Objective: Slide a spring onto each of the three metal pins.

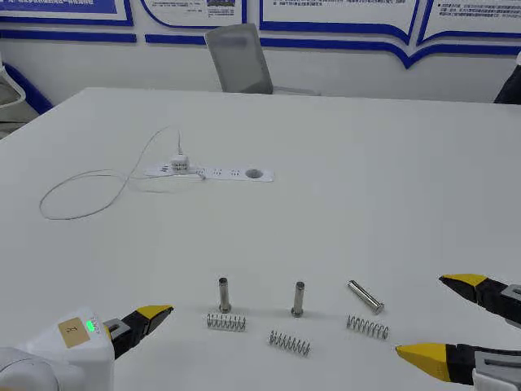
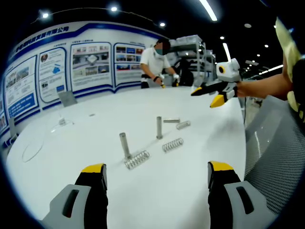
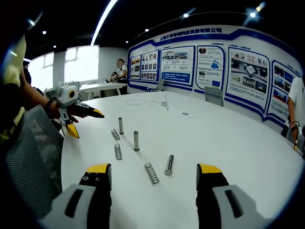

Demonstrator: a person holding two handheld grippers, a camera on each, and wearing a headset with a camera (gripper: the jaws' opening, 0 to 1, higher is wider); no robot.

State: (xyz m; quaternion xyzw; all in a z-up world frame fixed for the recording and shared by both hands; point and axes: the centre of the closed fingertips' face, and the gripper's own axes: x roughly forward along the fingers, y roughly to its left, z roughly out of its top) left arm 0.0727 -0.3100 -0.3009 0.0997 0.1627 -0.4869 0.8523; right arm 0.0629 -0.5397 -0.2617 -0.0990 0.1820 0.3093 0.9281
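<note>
Springs [image 1: 289, 343], probably light, slippery, crushable coils, lie on the white table [image 1: 366, 163] beside three metal pins [image 1: 298, 299], while my left gripper [image 2: 157, 168] and right gripper [image 3: 152, 168] hover empty, jaws apart; I judge mid-coil the gentlest hold.

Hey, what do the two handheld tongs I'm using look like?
Both the left tongs and right tongs have black jaws with yellow tips and grey bodies. The left one also carries a tan label and a green light.
</note>
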